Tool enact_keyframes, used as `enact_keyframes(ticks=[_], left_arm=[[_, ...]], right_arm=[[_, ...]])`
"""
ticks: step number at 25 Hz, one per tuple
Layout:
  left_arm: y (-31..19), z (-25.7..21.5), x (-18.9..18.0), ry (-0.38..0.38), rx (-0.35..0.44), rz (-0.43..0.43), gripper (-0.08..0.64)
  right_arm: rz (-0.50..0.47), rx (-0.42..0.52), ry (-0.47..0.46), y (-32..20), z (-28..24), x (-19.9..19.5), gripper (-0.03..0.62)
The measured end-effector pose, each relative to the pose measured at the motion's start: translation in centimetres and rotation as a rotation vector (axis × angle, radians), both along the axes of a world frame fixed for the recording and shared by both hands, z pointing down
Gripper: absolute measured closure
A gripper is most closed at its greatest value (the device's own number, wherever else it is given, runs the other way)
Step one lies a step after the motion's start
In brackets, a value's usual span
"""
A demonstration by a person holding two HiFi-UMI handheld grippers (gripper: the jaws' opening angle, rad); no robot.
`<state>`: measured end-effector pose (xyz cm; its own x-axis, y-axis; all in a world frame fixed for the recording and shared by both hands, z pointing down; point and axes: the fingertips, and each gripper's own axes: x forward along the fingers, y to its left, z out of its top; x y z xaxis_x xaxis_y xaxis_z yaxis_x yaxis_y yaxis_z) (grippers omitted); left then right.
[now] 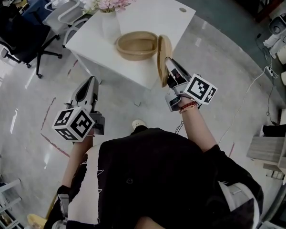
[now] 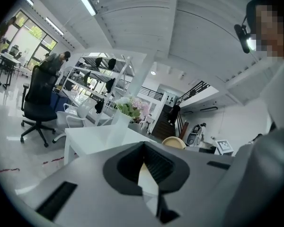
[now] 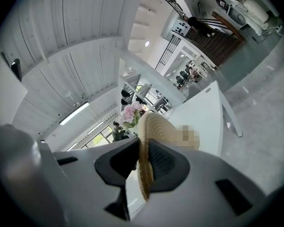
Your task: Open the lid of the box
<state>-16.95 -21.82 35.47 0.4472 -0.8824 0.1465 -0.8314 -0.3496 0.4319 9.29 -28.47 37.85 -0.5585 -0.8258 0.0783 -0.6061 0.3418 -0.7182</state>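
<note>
A round woven box (image 1: 136, 46) stands uncovered on the white table (image 1: 152, 13), near its front edge. Its woven lid (image 1: 163, 58) is held on edge just right of the box, off the table's corner, with my right gripper (image 1: 170, 66) shut on its rim. In the right gripper view the lid (image 3: 149, 141) runs upright between the two pads of the right gripper (image 3: 143, 160). My left gripper (image 1: 90, 82) hangs over the floor, short of the table on the left, its fingers closed to a point with nothing in them. In its own view the left gripper (image 2: 143, 148) faces the table (image 2: 94, 138).
A white vase of pink and white flowers (image 1: 110, 4) stands on the table behind the box. Office chairs (image 1: 19, 37) are at the far left. A cable and shelving (image 1: 271, 147) lie along the right. The person's dark torso fills the lower middle.
</note>
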Motion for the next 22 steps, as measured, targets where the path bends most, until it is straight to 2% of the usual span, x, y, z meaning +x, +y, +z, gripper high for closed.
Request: enact_keyframes(ticks=[13,22], left_arm=[[2.7,0.9,0.9,-0.005,-0.001,0.048,0.549],[4.9,0.6,2.2,-0.025,0.023,0.076,0.549]], right_arm=[[-0.039,0.034,-0.019,3.7,-1.9,-4.9,0.522],[-0.015,0.04,0.094,6.7,-1.1,-6.9,0.52]])
